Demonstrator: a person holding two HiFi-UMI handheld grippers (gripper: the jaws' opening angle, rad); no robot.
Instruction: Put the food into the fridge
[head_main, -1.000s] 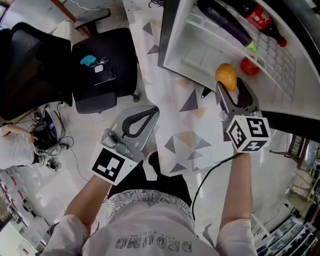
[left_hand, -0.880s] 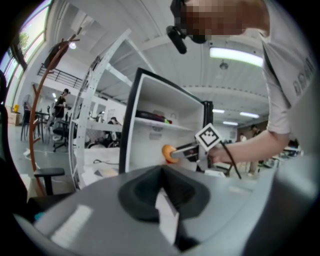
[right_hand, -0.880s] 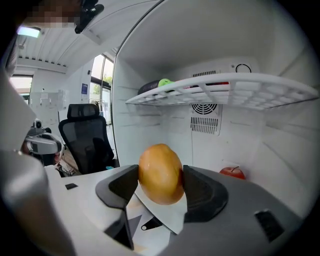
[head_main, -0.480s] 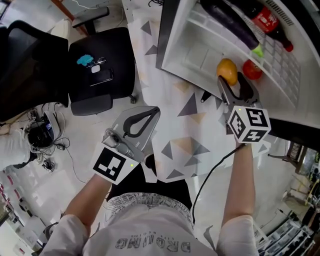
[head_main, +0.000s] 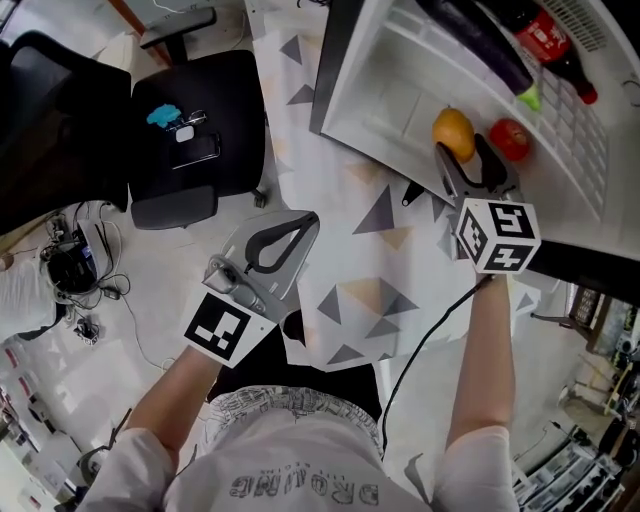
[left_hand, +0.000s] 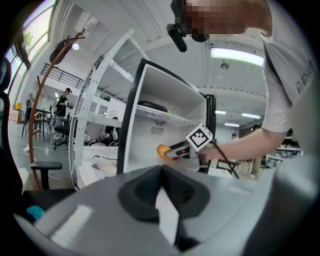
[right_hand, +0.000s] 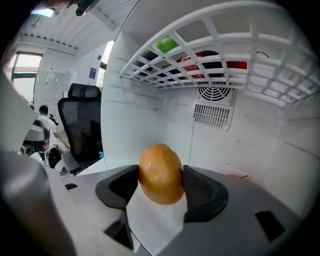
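An orange (head_main: 453, 132) sits between the jaws of my right gripper (head_main: 466, 156), which is shut on it inside the open white fridge (head_main: 380, 90). In the right gripper view the orange (right_hand: 160, 173) fills the gap of the right gripper (right_hand: 161, 187), above the fridge's lower floor and under the wire shelf (right_hand: 220, 47). A red fruit (head_main: 511, 139) lies just right of the jaws. My left gripper (head_main: 290, 236) hangs shut and empty over the patterned floor mat, well left of the fridge. From the left gripper (left_hand: 162, 175) view, the orange (left_hand: 162, 151) shows at the fridge mouth.
A dark eggplant (head_main: 480, 40) with a green stem and a cola bottle (head_main: 550, 45) lie on the wire shelf. A black office chair (head_main: 190, 130) carrying small items stands to the left. The fridge's back wall has a vent (right_hand: 212, 112).
The right gripper has carried the orange a little farther up into the fridge, closer to the red fruit. The left gripper has stayed where it was.
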